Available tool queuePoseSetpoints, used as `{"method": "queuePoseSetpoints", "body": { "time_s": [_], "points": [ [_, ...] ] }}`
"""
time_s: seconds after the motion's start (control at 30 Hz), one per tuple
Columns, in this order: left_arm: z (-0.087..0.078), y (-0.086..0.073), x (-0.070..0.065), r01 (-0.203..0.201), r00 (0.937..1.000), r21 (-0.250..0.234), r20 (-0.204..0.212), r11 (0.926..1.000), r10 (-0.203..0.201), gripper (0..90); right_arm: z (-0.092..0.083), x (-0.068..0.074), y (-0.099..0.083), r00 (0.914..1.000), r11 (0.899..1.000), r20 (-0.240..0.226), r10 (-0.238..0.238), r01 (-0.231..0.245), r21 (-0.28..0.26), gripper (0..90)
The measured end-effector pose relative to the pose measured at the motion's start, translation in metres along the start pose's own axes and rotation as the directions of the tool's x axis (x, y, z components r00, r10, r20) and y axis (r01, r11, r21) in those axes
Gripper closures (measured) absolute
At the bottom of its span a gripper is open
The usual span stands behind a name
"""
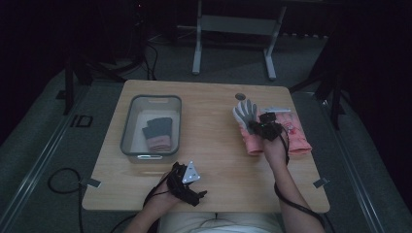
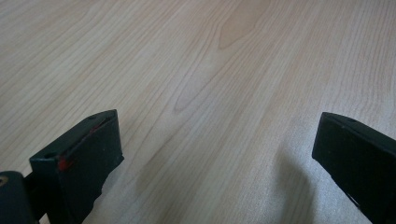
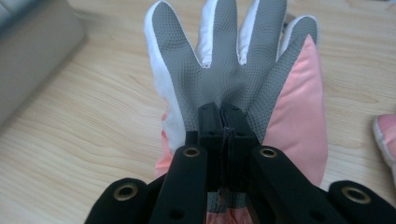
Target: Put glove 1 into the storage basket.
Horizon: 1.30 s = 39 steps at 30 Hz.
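A pink glove with a grey textured palm [image 3: 224,60] lies palm up on the right side of the wooden table [image 1: 214,145], fingers pointing away from me; it is the glove [image 1: 246,115] seen in the high view too. My right gripper [image 3: 222,111] is shut, its jaws pinching the grey palm fabric; from above the gripper [image 1: 257,127] sits over the glove's middle. My left gripper [image 1: 194,193] rests near the table's front edge, and in its own view the gripper [image 2: 217,126] stands open over bare wood with nothing between its jaws.
A second pink glove [image 1: 297,135] lies just right of the held one, its edge [image 3: 386,133] showing at the right. A grey bin [image 1: 127,131] at the table's left holds a folded pink and grey glove [image 1: 158,134]. A small white object [image 1: 275,110] lies behind the gloves.
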<state>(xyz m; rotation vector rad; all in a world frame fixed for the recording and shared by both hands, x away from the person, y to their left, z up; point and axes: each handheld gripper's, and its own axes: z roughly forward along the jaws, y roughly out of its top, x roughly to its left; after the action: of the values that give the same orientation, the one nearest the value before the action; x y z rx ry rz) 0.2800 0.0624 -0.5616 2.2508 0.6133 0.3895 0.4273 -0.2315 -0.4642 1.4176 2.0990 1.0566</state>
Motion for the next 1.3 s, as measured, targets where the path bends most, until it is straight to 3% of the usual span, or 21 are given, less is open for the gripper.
{"method": "queuePoseSetpoints", "body": {
  "time_s": [0.17,0.2,0.23,0.27,0.4,0.6,0.73,0.87,1.07,1.13,1.3],
  "points": [
    [-0.001,-0.001,0.000,0.003,1.0000,-0.003,0.007,1.0000,-0.003,1.2,-0.016,0.032,-0.006,0.9989,0.998,-0.011,0.045,-0.046,-0.031,87.9],
    [-0.001,-0.001,0.000,0.003,1.0000,-0.003,0.007,1.0000,-0.003,1.2,-0.016,0.032,-0.006,0.9989,0.998,-0.011,0.045,-0.046,-0.031,87.9],
    [-0.002,-0.001,0.000,0.001,1.0000,-0.007,0.002,1.0000,-0.001,1.2,-0.018,0.037,-0.008,0.9976,0.997,-0.015,0.067,-0.068,-0.038,87.9],
    [-0.002,-0.001,0.000,0.004,1.0000,-0.012,0.000,0.9999,-0.004,1.2,-0.021,0.044,-0.014,0.9924,0.992,-0.032,0.119,-0.120,-0.046,87.9],
    [-0.002,-0.001,0.000,0.002,1.0000,-0.020,-0.002,0.9998,-0.002,1.2,-0.019,0.051,-0.024,0.9855,0.985,-0.034,0.166,-0.168,-0.044,87.9],
    [-0.002,0.000,0.000,-0.006,1.0000,-0.022,-0.002,0.9997,0.006,1.2,0.006,0.064,-0.039,0.9745,0.975,-0.015,0.224,-0.224,0.012,87.9],
    [0.000,-0.001,-0.003,-0.028,0.9996,-0.013,-0.005,0.9995,0.028,1.2,0.027,0.068,-0.045,0.9728,0.971,-0.005,0.232,-0.231,0.063,87.6],
    [0.000,-0.001,-0.002,-0.021,0.9998,-0.018,0.002,0.9996,0.021,1.2,0.043,0.075,-0.051,0.9709,0.965,-0.008,0.239,-0.237,0.111,87.0],
    [-0.001,-0.002,-0.002,-0.020,0.9997,-0.017,0.014,0.9996,0.021,1.3,0.056,0.079,-0.047,0.9690,0.960,0.024,0.246,-0.247,0.129,84.1],
    [0.000,-0.002,-0.002,-0.020,0.9997,-0.018,0.014,0.9996,0.020,1.2,0.061,0.079,-0.047,0.9637,0.954,0.031,0.265,-0.267,0.138,81.2],
    [0.000,-0.002,-0.002,-0.021,0.9996,-0.018,0.018,0.9996,0.021,1.3,0.063,0.081,-0.044,0.9639,0.956,0.039,0.263,-0.266,0.121,69.9]
  ]
}}
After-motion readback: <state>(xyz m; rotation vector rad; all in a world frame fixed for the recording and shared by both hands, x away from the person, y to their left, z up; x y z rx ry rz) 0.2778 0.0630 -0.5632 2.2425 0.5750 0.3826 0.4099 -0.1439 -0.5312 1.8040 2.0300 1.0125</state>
